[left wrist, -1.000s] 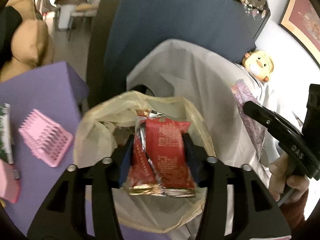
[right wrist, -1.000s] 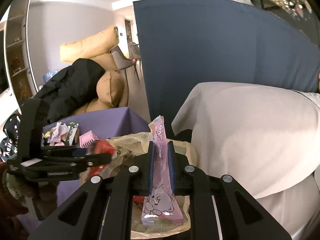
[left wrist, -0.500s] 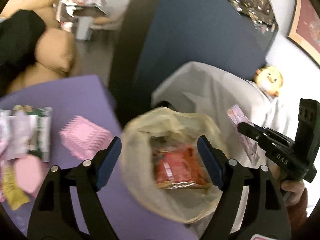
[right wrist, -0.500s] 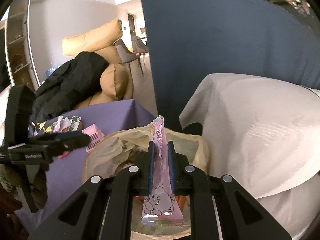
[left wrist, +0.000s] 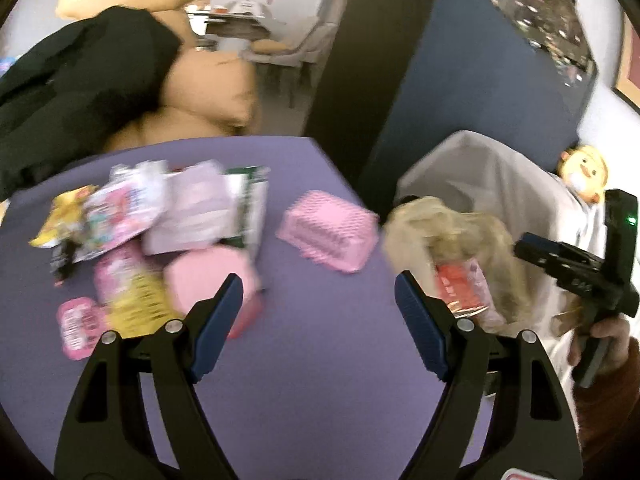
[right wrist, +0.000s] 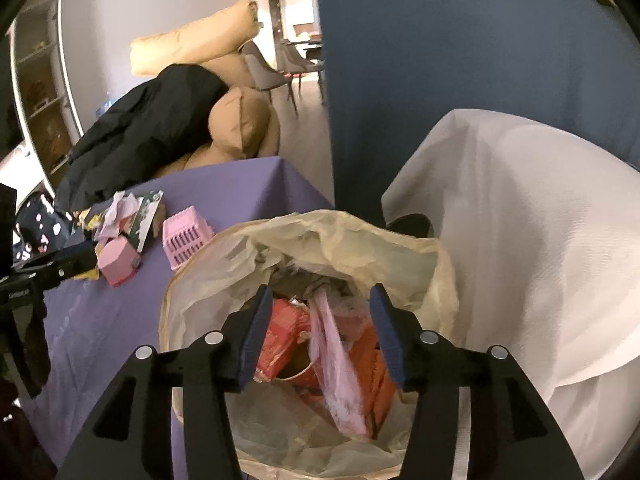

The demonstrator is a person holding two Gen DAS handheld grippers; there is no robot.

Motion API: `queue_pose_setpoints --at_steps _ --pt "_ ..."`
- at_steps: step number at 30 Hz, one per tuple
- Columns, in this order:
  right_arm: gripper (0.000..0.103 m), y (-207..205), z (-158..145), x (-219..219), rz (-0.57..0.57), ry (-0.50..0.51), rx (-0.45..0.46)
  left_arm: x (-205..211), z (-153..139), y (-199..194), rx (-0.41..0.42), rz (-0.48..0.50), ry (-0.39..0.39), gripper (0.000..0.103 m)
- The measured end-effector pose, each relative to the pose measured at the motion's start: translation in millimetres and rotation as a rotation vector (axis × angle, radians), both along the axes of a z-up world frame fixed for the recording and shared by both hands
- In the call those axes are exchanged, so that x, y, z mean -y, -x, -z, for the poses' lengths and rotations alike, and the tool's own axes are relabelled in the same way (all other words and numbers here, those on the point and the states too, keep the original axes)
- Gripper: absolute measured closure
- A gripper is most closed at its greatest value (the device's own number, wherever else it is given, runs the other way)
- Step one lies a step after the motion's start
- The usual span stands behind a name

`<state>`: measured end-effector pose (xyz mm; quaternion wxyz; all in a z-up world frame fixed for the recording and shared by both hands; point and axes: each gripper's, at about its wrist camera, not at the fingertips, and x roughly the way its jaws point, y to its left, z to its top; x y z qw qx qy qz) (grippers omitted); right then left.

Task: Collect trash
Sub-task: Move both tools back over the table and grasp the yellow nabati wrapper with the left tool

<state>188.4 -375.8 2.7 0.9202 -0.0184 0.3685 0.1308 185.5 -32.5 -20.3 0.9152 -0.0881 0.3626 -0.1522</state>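
In the left wrist view, the left gripper has its fingers spread wide with nothing between them; a second ago they were clamped on a red wrapper, which now lies inside the yellowish trash bag at the right edge of the purple table. The gripper has swung away from the bag and now faces the table, where a heap of leftover wrappers sits at the far left, well apart from the bag, with a pink basket between the two. The view is blurred, so individual wrappers are hard to tell apart. The right gripper shows at the far right, beside the bag. In the right wrist view, the right gripper hangs over the open mouth of the bag, fingers apart; the pink wrapper they pinched half a second ago now stands loose between them, touching neither finger, slanted down among the red wrappers inside the bag. It looks as if both pieces have been delivered, so both grippers are free, and the likely next step is a reach back to the heap on the table, which still holds most of the trash to be collected.
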Motion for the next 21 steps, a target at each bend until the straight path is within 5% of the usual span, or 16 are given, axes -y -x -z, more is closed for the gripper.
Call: queue_pose_setpoints --at_steps 8,16,21 --pt "0.055 3 -12 -27 -0.028 0.018 0.02 -84 10 11 0.015 -0.19 0.013 0.029" --pt "0.054 2 -10 -104 -0.148 -0.011 -0.007 -184 22 26 0.0 -0.394 0.036 0.029" --pt "0.054 -2 2 -167 -0.227 0.025 -0.024 -218 38 9 -0.038 -0.332 0.106 0.029"
